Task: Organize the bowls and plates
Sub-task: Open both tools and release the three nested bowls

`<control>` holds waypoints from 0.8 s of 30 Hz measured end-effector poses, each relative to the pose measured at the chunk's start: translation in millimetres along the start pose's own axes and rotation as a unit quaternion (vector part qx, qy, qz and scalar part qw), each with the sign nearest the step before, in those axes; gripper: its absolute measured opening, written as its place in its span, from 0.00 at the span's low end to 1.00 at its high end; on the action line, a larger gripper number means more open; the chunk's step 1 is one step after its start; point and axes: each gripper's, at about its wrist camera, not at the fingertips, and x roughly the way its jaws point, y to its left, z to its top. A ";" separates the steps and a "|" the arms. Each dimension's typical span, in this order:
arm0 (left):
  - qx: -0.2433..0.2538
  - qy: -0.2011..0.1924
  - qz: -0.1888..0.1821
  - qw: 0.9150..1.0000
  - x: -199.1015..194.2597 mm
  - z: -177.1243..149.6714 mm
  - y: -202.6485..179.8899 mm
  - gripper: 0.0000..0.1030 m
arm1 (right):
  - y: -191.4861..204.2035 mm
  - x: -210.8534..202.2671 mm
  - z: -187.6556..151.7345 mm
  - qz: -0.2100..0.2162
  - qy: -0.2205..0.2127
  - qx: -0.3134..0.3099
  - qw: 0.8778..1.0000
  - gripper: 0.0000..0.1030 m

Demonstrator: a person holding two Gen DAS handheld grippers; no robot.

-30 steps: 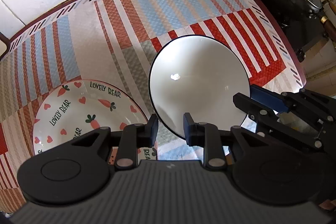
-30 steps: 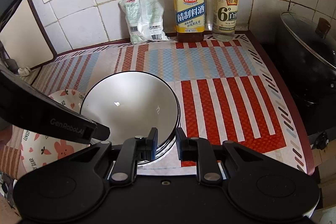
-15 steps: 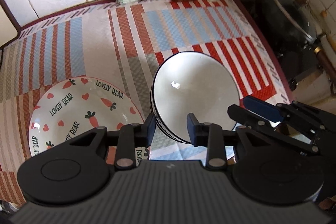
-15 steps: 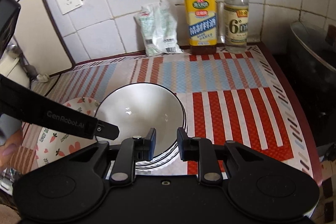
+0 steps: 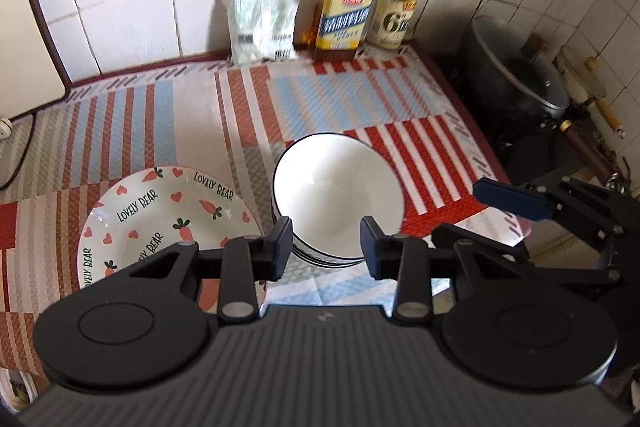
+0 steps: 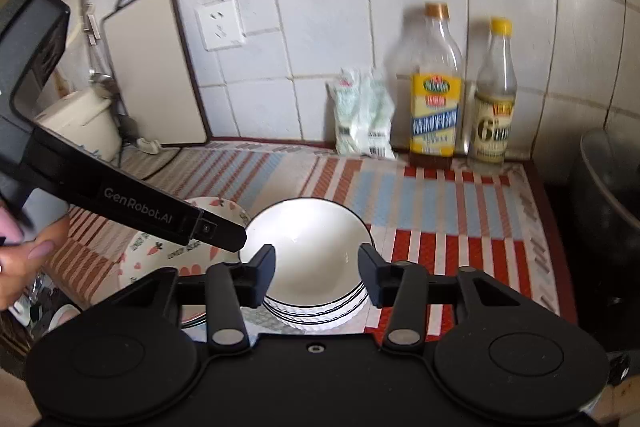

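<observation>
Stacked white bowls and a bear plate on the striped mat, both my grippers empty above them.

I see the bowl stack (image 5: 338, 195) nested, top bowl empty, just right of the bare "Lovely Bear" plate (image 5: 160, 211). My left gripper (image 5: 326, 247) and right gripper (image 6: 316, 277) hang with jaws apart, touching nothing. The plate's near edge hides behind my left fingers.

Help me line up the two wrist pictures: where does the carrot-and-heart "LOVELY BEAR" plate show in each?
Left wrist: the LOVELY BEAR plate lies lower left, beside the white bowl stack, partly behind the left jaw.
Right wrist: the plate sits at left, mostly hidden by the other gripper's arm.
Shared landmark: the yellow-labelled bottle by the tiled wall.
</observation>
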 end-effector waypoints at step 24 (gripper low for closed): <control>-0.004 -0.114 -0.022 0.993 -7.7 -77.6 -29.9 0.48 | -2.8 -16.2 -60.2 0.033 -0.025 -0.068 0.997 0.83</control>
